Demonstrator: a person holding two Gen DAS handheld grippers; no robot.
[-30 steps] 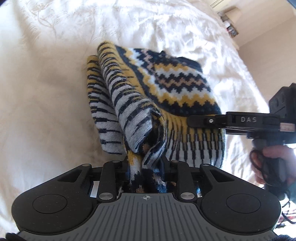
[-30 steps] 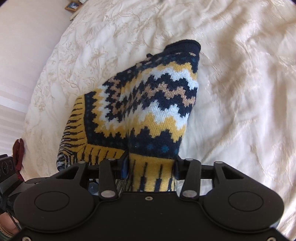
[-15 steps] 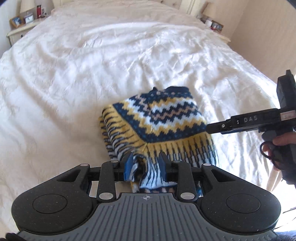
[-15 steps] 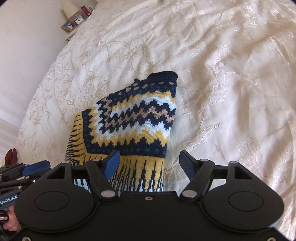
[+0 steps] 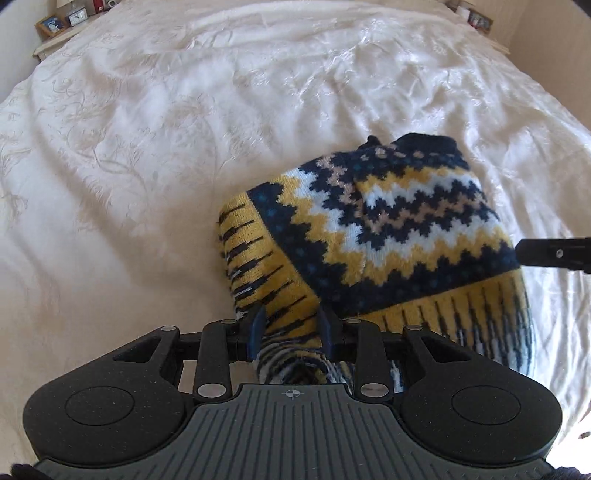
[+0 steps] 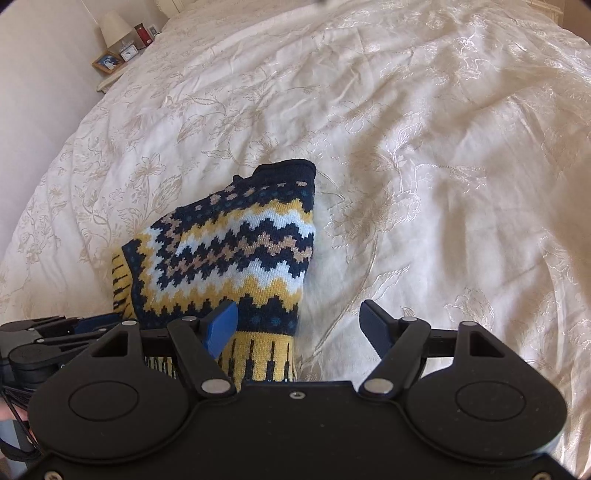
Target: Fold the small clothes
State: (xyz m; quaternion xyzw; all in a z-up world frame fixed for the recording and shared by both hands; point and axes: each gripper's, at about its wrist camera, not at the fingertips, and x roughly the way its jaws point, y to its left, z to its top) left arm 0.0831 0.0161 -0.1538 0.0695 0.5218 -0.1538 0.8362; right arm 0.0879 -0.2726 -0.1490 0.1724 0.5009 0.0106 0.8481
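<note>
- Folded on the cream embroidered bedspread [image 5: 155, 155]: a small knitted sweater [image 5: 388, 229] in navy, yellow, white and tan zigzags, navy collar at the far end, yellow hem with dark stripes at the near end.
- Left tongs [image 5: 291, 325] narrowed onto the near-left corner of the sweater, striped knit bunched between the two blue fingers [image 5: 256, 325] and trailing back under the body of the tool.
- Right tongs [image 6: 299, 325] spread wide, nothing between them; left blue pad [image 6: 221, 326] over the sweater's near right edge, right one over bare bedspread, contact with the knit not discernible.
- In the left wrist view, a black finger of the right tongs poking in from the right edge beside the sweater's right side.
- In the right wrist view, the left tongs lying low at the near left, next to the striped hem.
- Far left beyond the bed: a bedside table [image 6: 110, 79] with a small lamp [image 6: 114, 26], a clock [image 6: 129, 51] and a framed picture [image 6: 107, 62].
</note>
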